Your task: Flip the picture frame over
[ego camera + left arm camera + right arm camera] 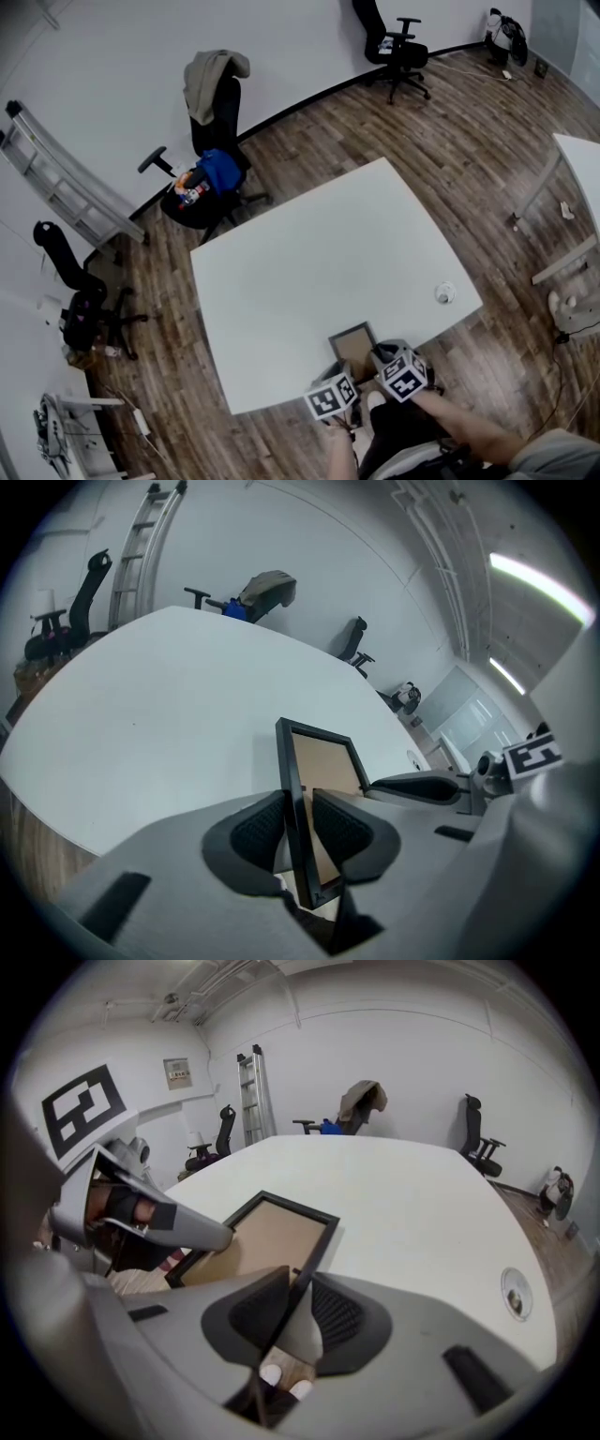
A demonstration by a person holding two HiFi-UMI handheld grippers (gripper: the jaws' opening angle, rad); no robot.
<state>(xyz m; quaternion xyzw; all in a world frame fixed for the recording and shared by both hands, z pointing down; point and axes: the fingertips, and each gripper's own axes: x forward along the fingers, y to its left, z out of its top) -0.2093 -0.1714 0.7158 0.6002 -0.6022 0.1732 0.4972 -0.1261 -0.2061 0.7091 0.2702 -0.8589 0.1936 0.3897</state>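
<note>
Fingers (255, 832) clamp picture frame (323, 761): left gripper (298, 808), right gripper (300, 1283); hidden in head view.

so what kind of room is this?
Probably an office or meeting room: a big white table, swivel chairs along the walls, wood-look floor. A ladder leans against the wall.

An office: a large white table (309, 253) stands on a wood-look floor (469, 141) between plain white walls (112, 56), with wheeled desk chairs (398, 47) along the edges, a ladder (66, 183) against the wall and a second table (581, 159) nearby.
</note>
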